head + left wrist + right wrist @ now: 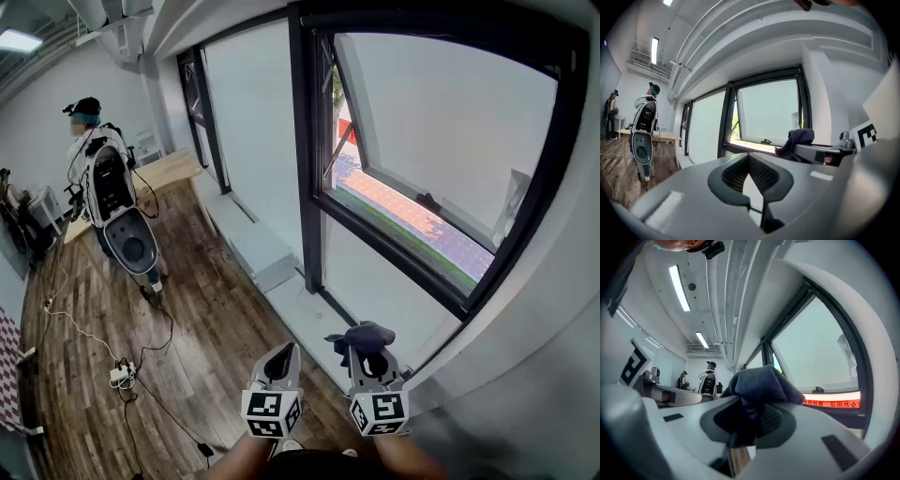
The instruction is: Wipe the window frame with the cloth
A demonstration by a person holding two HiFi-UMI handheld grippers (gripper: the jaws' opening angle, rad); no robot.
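Note:
A dark blue-grey cloth (363, 335) is bunched between the jaws of my right gripper (367, 349), which is shut on it; the cloth (761, 383) fills the middle of the right gripper view. My left gripper (282, 355) hangs beside it at the left, shut with nothing in it, its jaws (749, 174) pressed together. The black window frame (392, 246) stands ahead and to the right, its sash tilted open outward. Both grippers hang below the frame's lower left corner, apart from it. In the left gripper view the cloth (797, 139) shows at the right.
A person (97, 178) with equipment stands at the far left by a wooden table (159, 173). Cables and a power strip (120, 375) lie on the wooden floor. A white ledge (253, 246) runs along the wall under the windows. A handle (428, 201) sits on the open sash.

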